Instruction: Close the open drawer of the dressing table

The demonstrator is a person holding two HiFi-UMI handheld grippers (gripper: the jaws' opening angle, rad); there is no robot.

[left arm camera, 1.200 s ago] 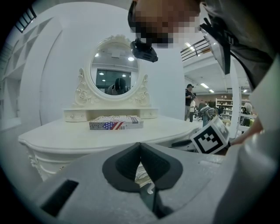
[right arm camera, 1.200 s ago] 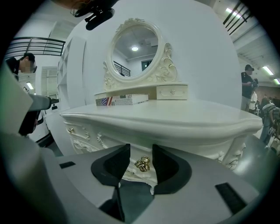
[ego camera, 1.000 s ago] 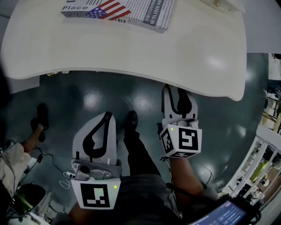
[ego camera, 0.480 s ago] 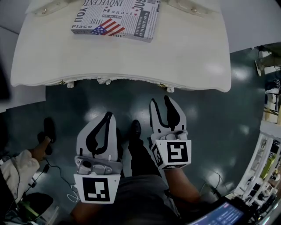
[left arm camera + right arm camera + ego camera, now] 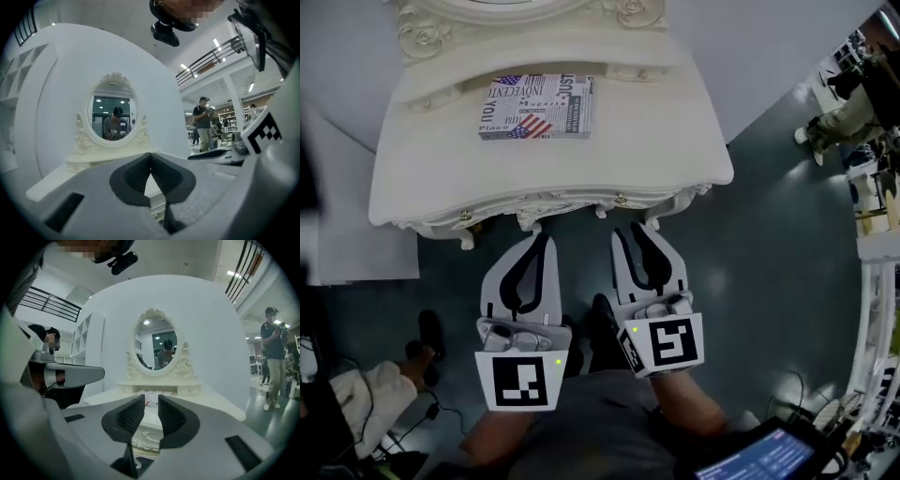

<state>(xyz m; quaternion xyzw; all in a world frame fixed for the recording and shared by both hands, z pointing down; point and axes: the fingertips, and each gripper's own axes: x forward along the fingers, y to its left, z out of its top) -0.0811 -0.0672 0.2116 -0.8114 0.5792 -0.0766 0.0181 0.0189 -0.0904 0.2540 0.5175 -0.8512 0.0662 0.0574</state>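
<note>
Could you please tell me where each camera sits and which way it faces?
Head view: on the person's head, looking steeply down at the dressing table; shows the left gripper, the right gripper and forearms.
Left gripper view: on the left gripper, facing the mirror over its shut fingers.
Right gripper view: on the right gripper, facing the mirror; its fingers are closing, nothing between them.
Shared: both gripper views show the mirror and the other gripper.

A: Floor and wall?
B: Logged dark, glossy floor [image 5: 769, 244] with glare patches; plain white wall [image 5: 211, 333], white cubby shelving [image 5: 86, 348] beside it.
A: Overhead?
B: Noted strip lights [image 5: 216, 44] lit, balcony railing [image 5: 211, 58], store shelves [image 5: 234, 117] far back.
</note>
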